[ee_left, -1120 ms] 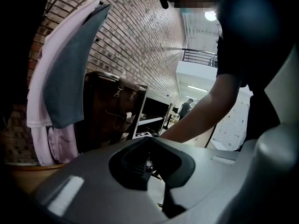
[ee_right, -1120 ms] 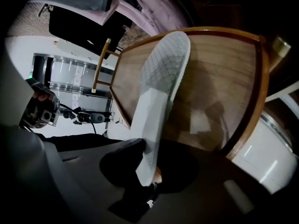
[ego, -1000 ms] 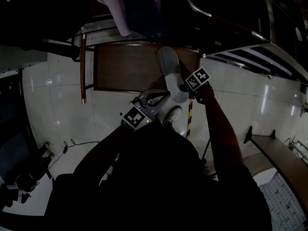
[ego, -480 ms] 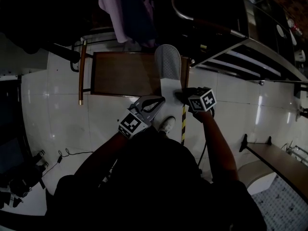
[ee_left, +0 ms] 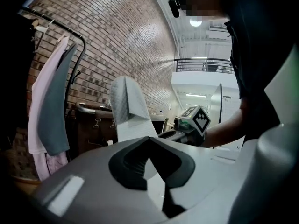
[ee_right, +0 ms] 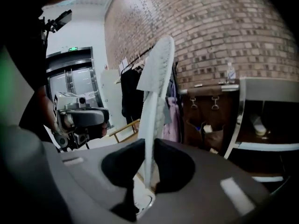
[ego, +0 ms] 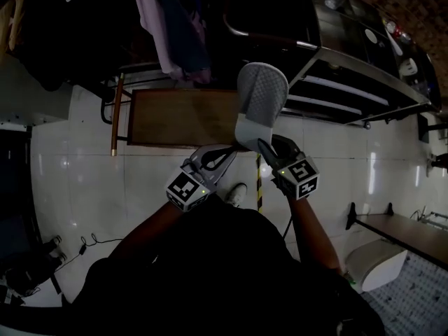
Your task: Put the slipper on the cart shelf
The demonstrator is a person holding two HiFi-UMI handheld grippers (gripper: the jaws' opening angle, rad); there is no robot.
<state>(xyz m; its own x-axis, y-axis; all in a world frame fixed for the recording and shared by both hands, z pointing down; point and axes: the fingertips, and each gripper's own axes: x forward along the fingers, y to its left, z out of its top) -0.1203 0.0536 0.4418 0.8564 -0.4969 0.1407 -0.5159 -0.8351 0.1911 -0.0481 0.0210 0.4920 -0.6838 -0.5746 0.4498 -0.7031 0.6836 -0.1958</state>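
A pale grey slipper (ego: 260,100) stands on end in the air, toe up, above the right end of a low wooden table (ego: 168,117). My right gripper (ego: 264,148) is shut on its heel end; in the right gripper view the thin sole (ee_right: 154,106) runs up between the two dark pads. My left gripper (ego: 233,148) hangs just left of the slipper's lower end, shut with nothing in it. The left gripper view has the slipper (ee_left: 128,111) just beyond the closed jaw tips. The dark cart (ego: 350,82) with metal shelf rails stands to the right of the slipper.
Clothes (ego: 168,26) hang on a rack behind the table, against a brick wall (ee_right: 224,31). A white shoe (ego: 238,193) shows on the pale tiled floor (ego: 70,173) below the grippers. A black-and-yellow striped strip (ego: 258,180) runs on the floor beside it. A bench (ego: 399,233) stands at the lower right.
The slipper has come up off the table's right end and now stands more upright, shifted right toward the cart. Both grippers have moved with it.
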